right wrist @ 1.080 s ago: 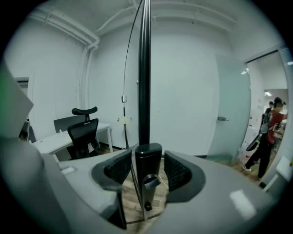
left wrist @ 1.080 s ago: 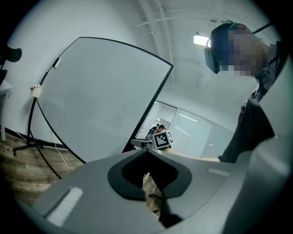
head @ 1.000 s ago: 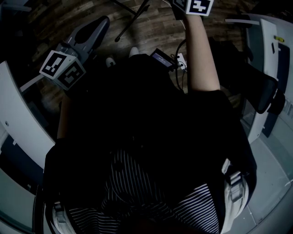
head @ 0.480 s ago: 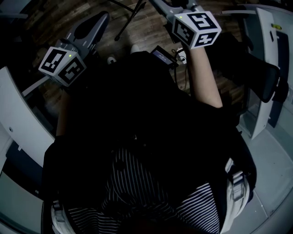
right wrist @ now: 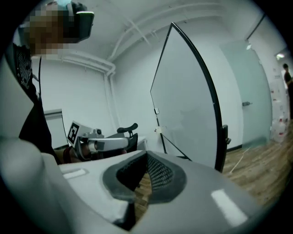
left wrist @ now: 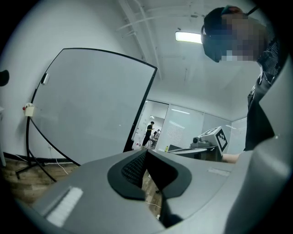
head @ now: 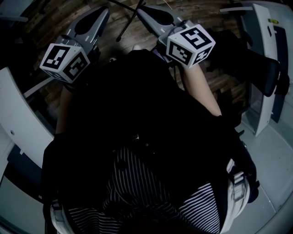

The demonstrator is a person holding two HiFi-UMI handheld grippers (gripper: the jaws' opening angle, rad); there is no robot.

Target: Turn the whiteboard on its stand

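1. Reaching both forearms forward from a dark-clad torso, with the right forearm [head: 201,89] bare and the left one mostly lost in shadow.
2. Holding two grippers side by side and apart: the left gripper [head: 101,13] pointing about level, the right gripper [head: 143,10] tipping slightly downward. Angling the pair so that their noses converge. Carrying one marker cube on each, two in all.
3. Pressing the left fingers [left wrist: 132,170] together at the tips and pinching nothing.
4. Having just been closing the right fingers [right wrist: 161,174], and now pressing them together too, with nothing between them.
5. Hovering both grippers over the wooden floor [head: 151,32], touching nothing.
6. Facing one whiteboard [left wrist: 91,107], which is standing upright well beyond both sets of fingertips and untouched. Showing it broad and to the left in the left gripper view, and narrower and at a slant to the right in the right gripper view.
7. Propping that board on one black stand [left wrist: 34,162], its thin legs spreading across the floor.
8. Catching, farthest off in the left gripper view, one person [left wrist: 149,132] standing in a bright doorway and one ceiling light [left wrist: 188,36] glowing overhead.
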